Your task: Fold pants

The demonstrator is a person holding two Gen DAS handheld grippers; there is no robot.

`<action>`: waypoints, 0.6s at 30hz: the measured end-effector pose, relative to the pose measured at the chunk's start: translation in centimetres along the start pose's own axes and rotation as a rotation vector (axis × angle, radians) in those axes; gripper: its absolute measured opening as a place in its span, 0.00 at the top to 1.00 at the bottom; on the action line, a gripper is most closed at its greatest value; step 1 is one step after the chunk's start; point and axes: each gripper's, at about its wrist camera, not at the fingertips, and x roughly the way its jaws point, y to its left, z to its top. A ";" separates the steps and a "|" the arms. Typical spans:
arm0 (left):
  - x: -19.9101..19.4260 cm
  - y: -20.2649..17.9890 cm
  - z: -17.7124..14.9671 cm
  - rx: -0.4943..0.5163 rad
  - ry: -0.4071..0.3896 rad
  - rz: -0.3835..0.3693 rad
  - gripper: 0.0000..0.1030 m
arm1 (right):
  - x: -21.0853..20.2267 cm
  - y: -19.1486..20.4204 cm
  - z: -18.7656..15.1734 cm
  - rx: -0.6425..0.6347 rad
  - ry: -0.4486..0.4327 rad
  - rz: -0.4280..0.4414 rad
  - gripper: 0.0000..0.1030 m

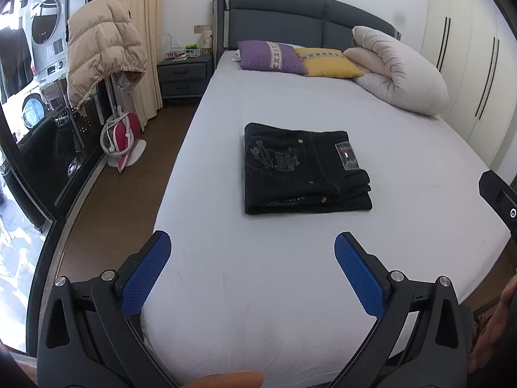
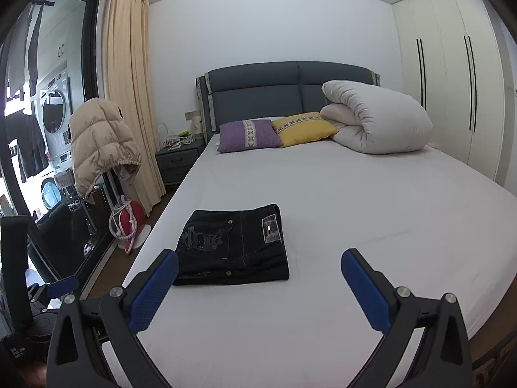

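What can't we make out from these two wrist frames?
- Pants: underside and inner folds hidden by the top layer, both views.
- Patch label: text too small, both views.
- Pants' near-left corner: covered by a right gripper finger, right wrist view.
- Nightstand items: too small, both views.
- Left gripper: body cut off by the bottom edge, left wrist view.

— What lies at the head of the bed (image 2: 355, 213)?
— A purple cushion (image 2: 248, 135), a yellow cushion (image 2: 302, 128) touching it, and a rolled white duvet (image 2: 374, 119) by the grey headboard (image 2: 258, 93).
— And left of the bed?
— A grey nightstand (image 1: 184, 76), a beige curtain (image 2: 129, 97), a tan puffer jacket (image 1: 103, 48) draped over a stand, and a pink iron (image 1: 124, 135) on the floor.
— On the right?
— A cream wardrobe (image 2: 452, 80).
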 end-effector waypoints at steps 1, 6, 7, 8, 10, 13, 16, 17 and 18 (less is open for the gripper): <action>0.2 0.0 0.0 0.001 0.006 -0.002 0.00 | 0.1 0.0 -0.1 0.003 0.005 0.001 0.00; 1.0 0.2 0.0 0.001 0.026 -0.005 0.00 | 0.5 -0.3 -0.3 0.009 0.036 -0.006 0.00; 1.2 0.3 0.0 0.001 0.029 -0.005 0.00 | 0.7 -0.4 -0.4 0.010 0.042 -0.009 0.00; 1.3 0.4 0.0 0.000 0.032 -0.005 0.00 | 0.7 -0.4 -0.5 0.012 0.046 -0.010 0.00; 1.7 0.5 0.1 -0.004 0.038 -0.003 0.00 | 0.9 -0.5 -0.5 0.016 0.056 -0.010 0.00; 2.2 0.7 0.0 -0.011 0.048 -0.001 0.00 | 1.2 -0.7 -0.7 0.021 0.073 -0.016 0.00; 2.5 0.9 -0.2 -0.015 0.053 0.002 0.00 | 1.5 -0.8 -0.8 0.025 0.085 -0.024 0.00; 2.6 0.9 -0.2 -0.015 0.055 0.003 0.00 | 1.7 -0.9 -0.8 0.026 0.092 -0.027 0.00; 2.7 1.0 -0.2 -0.015 0.057 0.003 0.00 | 1.9 -1.0 -0.8 0.028 0.100 -0.031 0.00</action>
